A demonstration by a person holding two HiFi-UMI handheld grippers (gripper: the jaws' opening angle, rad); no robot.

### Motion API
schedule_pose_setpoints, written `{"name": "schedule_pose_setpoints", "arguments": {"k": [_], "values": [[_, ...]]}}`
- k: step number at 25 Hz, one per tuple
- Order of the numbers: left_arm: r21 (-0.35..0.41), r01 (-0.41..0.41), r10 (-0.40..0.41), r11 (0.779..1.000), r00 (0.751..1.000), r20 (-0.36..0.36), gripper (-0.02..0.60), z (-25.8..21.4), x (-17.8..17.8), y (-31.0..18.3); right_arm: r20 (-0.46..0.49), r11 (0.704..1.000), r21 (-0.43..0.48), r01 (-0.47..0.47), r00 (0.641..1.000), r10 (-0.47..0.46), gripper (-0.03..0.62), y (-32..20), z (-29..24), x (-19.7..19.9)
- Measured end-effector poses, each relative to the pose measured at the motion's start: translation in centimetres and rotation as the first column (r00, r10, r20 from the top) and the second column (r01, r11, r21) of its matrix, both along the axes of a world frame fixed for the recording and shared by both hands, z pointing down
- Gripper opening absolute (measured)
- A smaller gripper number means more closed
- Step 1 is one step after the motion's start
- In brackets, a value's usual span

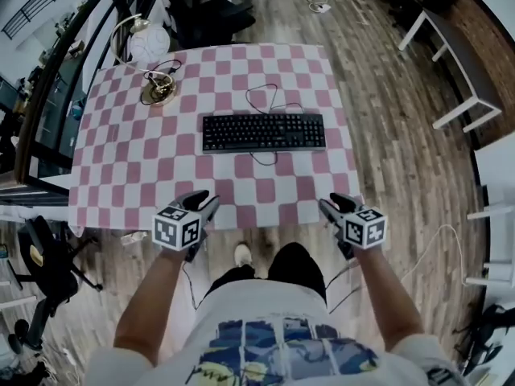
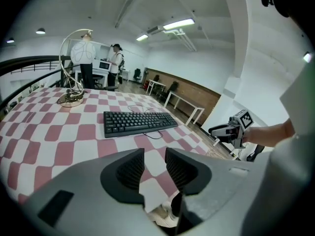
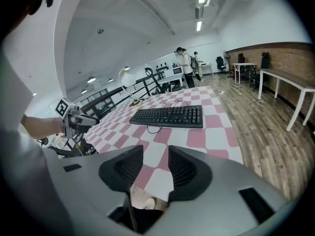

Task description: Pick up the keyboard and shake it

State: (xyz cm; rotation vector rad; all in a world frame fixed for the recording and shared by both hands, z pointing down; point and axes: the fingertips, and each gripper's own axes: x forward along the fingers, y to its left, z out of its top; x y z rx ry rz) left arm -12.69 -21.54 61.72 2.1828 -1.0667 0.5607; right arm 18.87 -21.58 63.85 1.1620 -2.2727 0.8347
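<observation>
A black keyboard lies flat in the middle of a table covered with a pink and white chequered cloth; its thin black cable loops behind it. The keyboard also shows in the left gripper view and the right gripper view. My left gripper hovers at the table's near edge, left of the keyboard, open and empty. My right gripper hovers at the near right corner, also open with nothing between its jaws. Both are well short of the keyboard.
A curved lamp with a round brass base stands at the table's far left. Black office chairs are behind the table, white desks to the right over wooden floor. Two people stand far off.
</observation>
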Motion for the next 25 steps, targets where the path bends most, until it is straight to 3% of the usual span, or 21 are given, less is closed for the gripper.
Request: {"name": "schedule_pose_setpoints", "arguments": {"k": [8, 15, 20, 25], "values": [[-0.085, 0.102, -0.097, 0.991, 0.993, 0.063, 0.150, 4.7, -3.1, -10.5, -0.031, 0.995, -0.086, 0.050, 0.998, -0.053, 0.172, -13.2, 3.9, 3.1], [-0.161, 0.185, -0.166, 0.969, 0.978, 0.123, 0.183, 8.3, -4.4, -17.2, 0.025, 0.984, -0.155, 0.087, 0.996, -0.084, 0.219, -23.5, 6.4, 4.0], [-0.206, 0.194, -0.166, 0.959, 0.975, 0.148, 0.212, 10.0, -4.9, -20.8, 0.057, 0.967, -0.227, 0.116, 0.993, -0.105, 0.262, -27.9, 8.8, 4.1], [-0.256, 0.204, -0.165, 0.945, 0.972, 0.165, 0.230, 12.2, -5.6, -22.6, 0.080, 0.947, -0.287, 0.141, 0.989, -0.123, 0.284, -29.1, 10.7, 3.3]]}}
